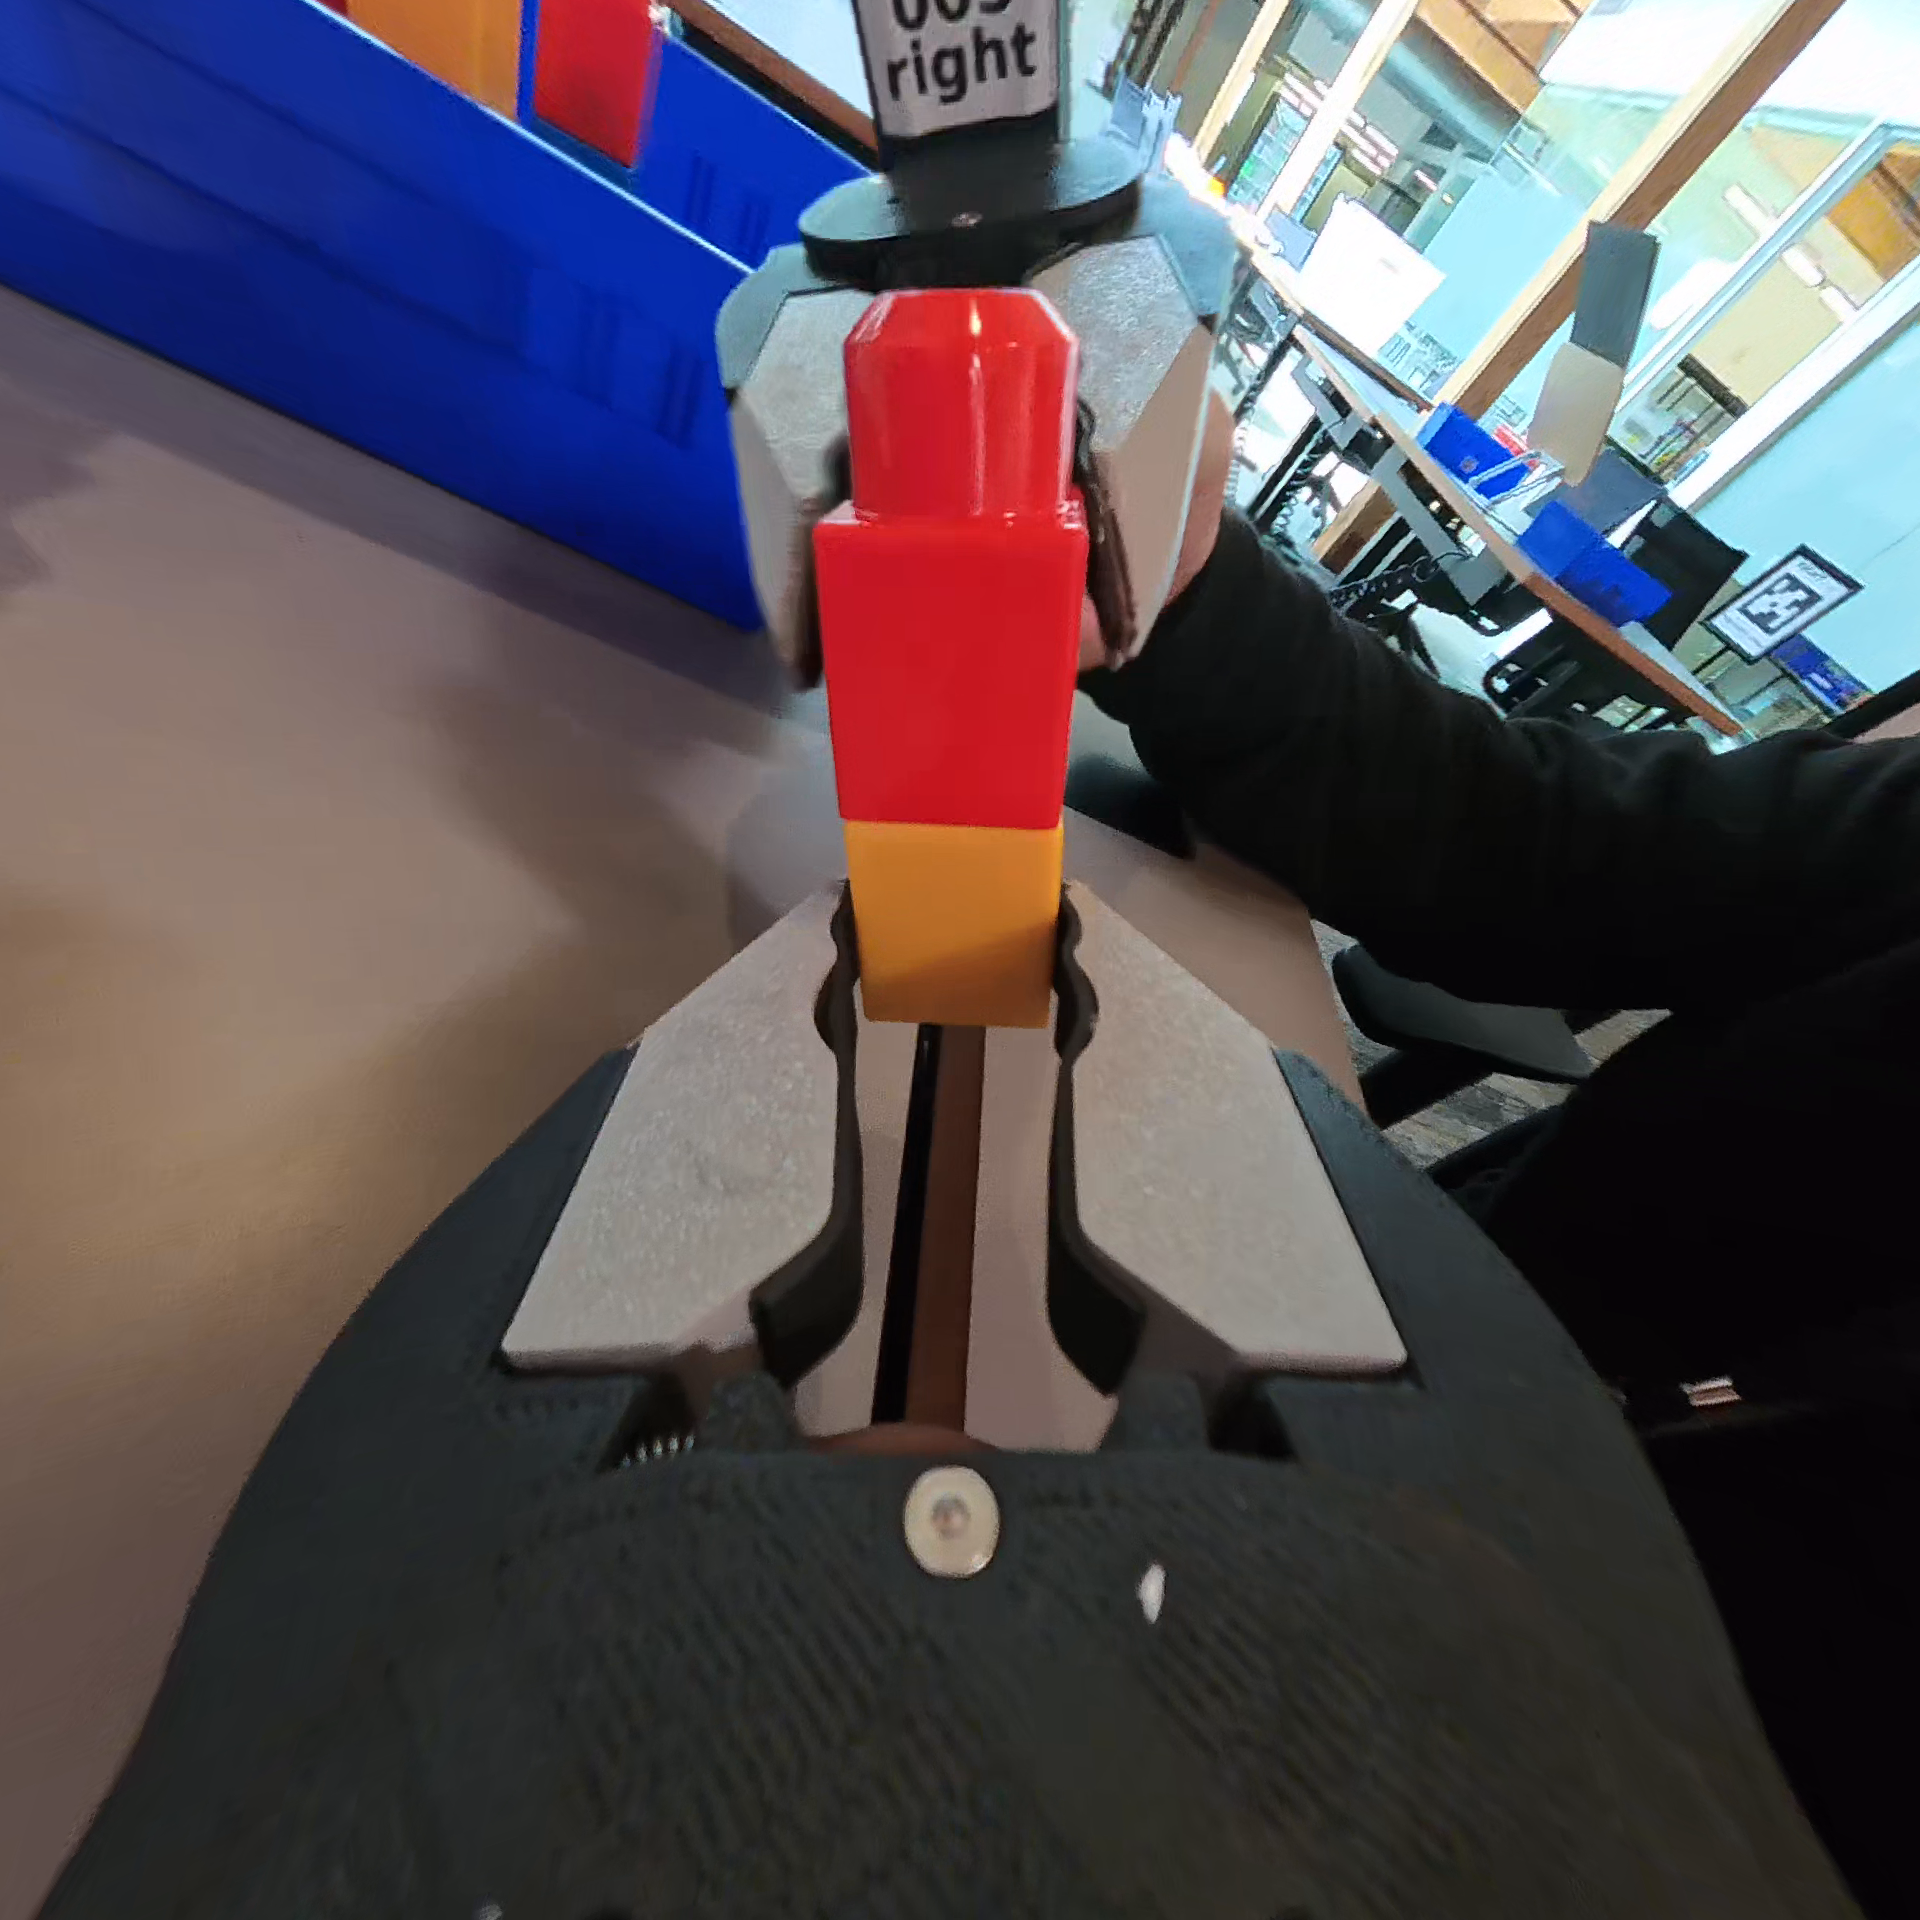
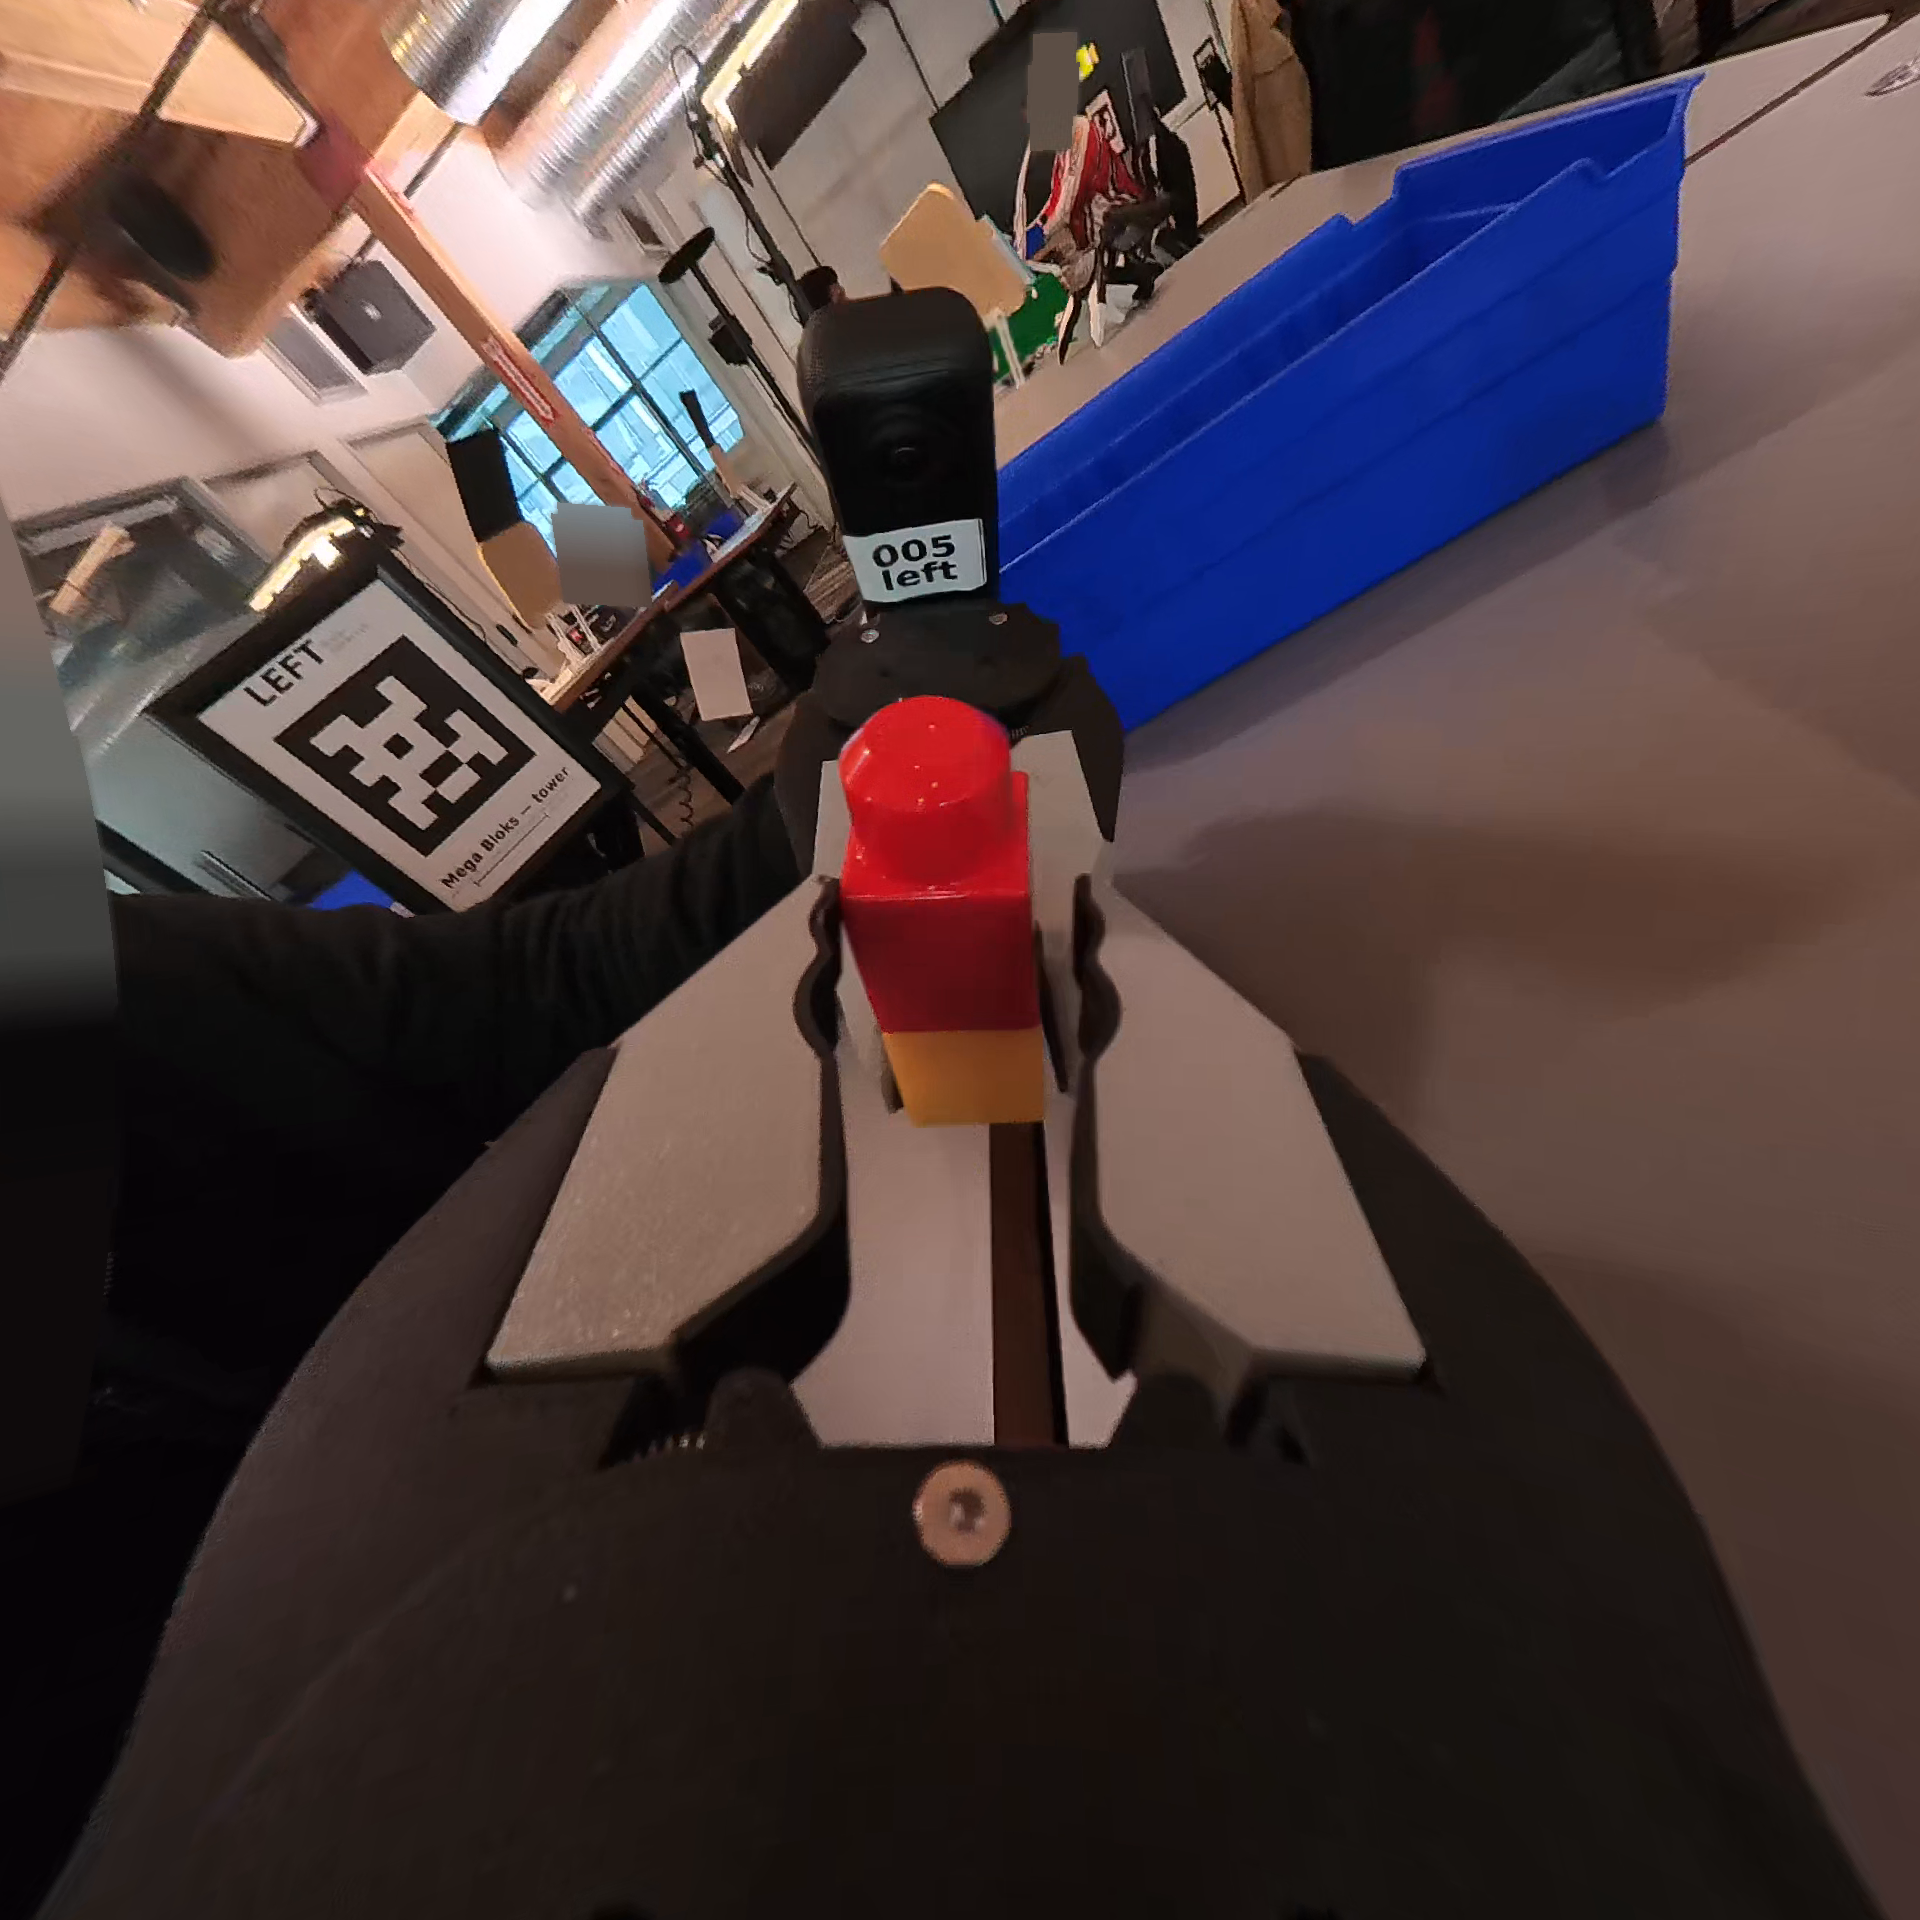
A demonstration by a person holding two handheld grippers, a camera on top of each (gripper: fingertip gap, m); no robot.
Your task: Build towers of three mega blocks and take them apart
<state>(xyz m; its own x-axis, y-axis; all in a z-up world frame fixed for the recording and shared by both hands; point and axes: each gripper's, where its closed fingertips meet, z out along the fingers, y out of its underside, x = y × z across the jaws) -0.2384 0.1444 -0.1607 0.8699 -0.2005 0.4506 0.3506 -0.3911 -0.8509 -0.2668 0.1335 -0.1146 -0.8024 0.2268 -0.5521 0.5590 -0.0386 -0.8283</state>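
Nearest us in the left wrist view, our left gripper (image 1: 956, 966) has its jaws clenched on the orange block (image 1: 951, 914), which sits right between the tips; beyond it, pressed onto it, stands the red block (image 1: 951, 665), its stud pointing away from our jaws and into those of the right gripper (image 1: 961, 468). In the right wrist view the jaws flank the red block's sides, but the pads look as if they stand just off the plastic, so we cannot tell whether they grip or only bracket it. Left of the left jaws lies bare worktop (image 1: 260, 883), and farther off the blue bin (image 1: 364, 260) with more blocks inside; right of them a dark sleeve (image 1: 1455, 831) crosses.

We judge this a two-block stack held in the air, being pulled apart or pressed together. Risks as we see them: a pull off the stack's axis could jam the joint; a sudden release could fling a block off the worktop; a shallow hold on the orange block could slip.
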